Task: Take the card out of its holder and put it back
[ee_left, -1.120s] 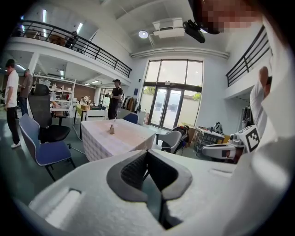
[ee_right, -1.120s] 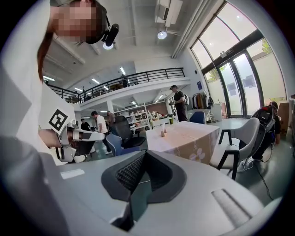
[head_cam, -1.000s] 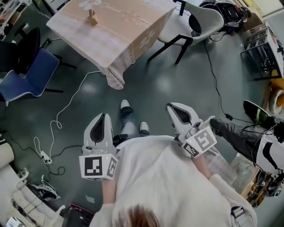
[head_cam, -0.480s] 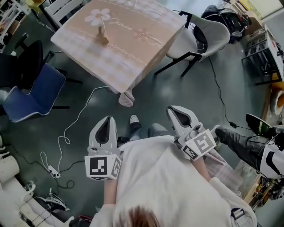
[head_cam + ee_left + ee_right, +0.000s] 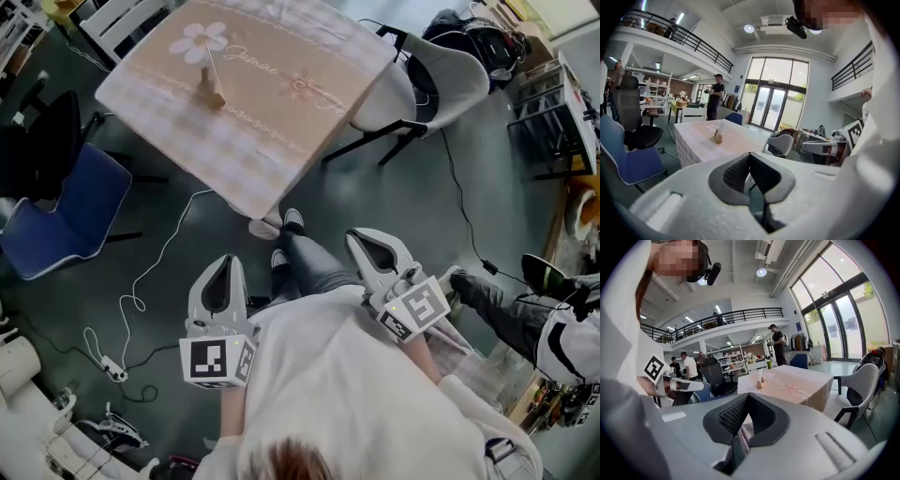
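**Left gripper** [image 5: 221, 272]: lower centre-left of the head view, carried at the person's waist. Jaws pressed tip to tip in the left gripper view, with nothing between them.

**Right gripper** [image 5: 373, 246]: lower centre-right, same height. Jaws clenched together and empty in the right gripper view.

**Floor cable** [image 5: 150, 272]: pale cord looping across the dark floor, left of the person's feet and between them and the table.

**Table** [image 5: 281, 112]: upper centre, under a pale checked cloth, well apart from both grippers.

**Holder** [image 5: 212, 96]: small wooden block on the table's left part.

**Card** [image 5: 721, 127]: upright in the holder, untouched. The removal step is judged not yet begun.

**Blue chair** [image 5: 66, 206]: left edge, beside the table.

**White chair** [image 5: 422, 84]: upper right, against the table's far side.

**Hazards, as judged**
- Both tools are shut, so arriving at the card without opening would knock the thin card or tip the light holder.
- Pulling the card with one tool while the holder is unbraced may lift or drag the block across the cloth.
- The cord lies near the walking line and could catch a foot.
- Pinching the card too low could jam the pads on the holder slot.
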A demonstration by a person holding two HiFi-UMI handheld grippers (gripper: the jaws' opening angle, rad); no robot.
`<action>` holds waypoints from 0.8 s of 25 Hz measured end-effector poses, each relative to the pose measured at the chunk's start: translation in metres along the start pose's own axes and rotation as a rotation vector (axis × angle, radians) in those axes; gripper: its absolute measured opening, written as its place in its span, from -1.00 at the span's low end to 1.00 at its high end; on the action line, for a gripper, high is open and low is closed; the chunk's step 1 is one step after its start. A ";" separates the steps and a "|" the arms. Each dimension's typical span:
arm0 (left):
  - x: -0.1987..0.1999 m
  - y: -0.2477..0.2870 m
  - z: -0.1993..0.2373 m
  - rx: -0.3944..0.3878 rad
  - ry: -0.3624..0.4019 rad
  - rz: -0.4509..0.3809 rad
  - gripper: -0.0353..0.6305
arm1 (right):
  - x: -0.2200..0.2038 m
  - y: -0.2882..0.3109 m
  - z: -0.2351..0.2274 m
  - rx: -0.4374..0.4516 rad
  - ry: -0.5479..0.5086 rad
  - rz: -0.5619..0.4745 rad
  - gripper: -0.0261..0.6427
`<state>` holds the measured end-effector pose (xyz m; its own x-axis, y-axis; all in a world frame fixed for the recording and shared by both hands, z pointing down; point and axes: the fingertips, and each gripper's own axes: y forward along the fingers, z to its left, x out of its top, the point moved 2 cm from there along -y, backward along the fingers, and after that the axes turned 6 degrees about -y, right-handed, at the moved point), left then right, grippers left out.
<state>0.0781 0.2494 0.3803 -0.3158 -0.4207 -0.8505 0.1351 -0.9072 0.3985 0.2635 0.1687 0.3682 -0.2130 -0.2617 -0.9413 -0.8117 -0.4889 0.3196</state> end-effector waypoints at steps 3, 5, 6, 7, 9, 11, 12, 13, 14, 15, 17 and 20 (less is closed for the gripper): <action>0.005 0.015 0.005 0.020 -0.023 -0.001 -0.88 | 0.006 0.020 -0.016 0.018 -0.002 0.004 -0.93; 0.014 0.026 0.014 0.052 -0.034 -0.015 -0.88 | 0.015 0.040 -0.029 0.037 -0.010 -0.009 -0.93; 0.019 0.031 0.020 0.073 -0.042 -0.026 -0.88 | 0.020 0.051 -0.035 0.052 -0.015 -0.015 -0.93; 0.026 0.037 0.025 0.095 -0.050 -0.039 -0.88 | 0.025 0.063 -0.041 0.071 -0.022 -0.019 -0.93; 0.040 0.045 0.032 0.136 -0.056 -0.061 -0.88 | 0.037 0.085 -0.053 0.112 -0.034 -0.026 -0.93; 0.053 0.055 0.036 0.172 -0.056 -0.072 -0.88 | 0.049 0.104 -0.063 0.152 -0.035 -0.035 -0.93; 0.058 0.059 0.038 0.187 -0.058 -0.074 -0.88 | 0.053 0.113 -0.068 0.170 -0.032 -0.037 -0.93; 0.062 0.063 0.040 0.202 -0.061 -0.075 -0.88 | 0.054 0.121 -0.071 0.185 -0.027 -0.035 -0.93; 0.065 0.066 0.042 0.217 -0.063 -0.073 -0.88 | 0.053 0.127 -0.074 0.199 -0.024 -0.030 -0.93; 0.067 0.068 0.043 0.230 -0.063 -0.070 -0.88 | 0.052 0.132 -0.076 0.210 -0.021 -0.022 -0.93; 0.071 0.071 0.042 0.245 -0.054 -0.074 -0.88 | 0.051 0.138 -0.083 0.222 -0.021 -0.013 -0.93; 0.075 0.070 0.042 0.253 -0.042 -0.099 -0.88 | 0.052 0.145 -0.087 0.224 -0.014 -0.007 -0.93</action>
<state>0.0243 0.1552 0.3591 -0.3555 -0.3246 -0.8765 -0.1360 -0.9098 0.3921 0.1822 0.0121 0.3754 -0.2132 -0.2463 -0.9455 -0.9133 -0.2935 0.2824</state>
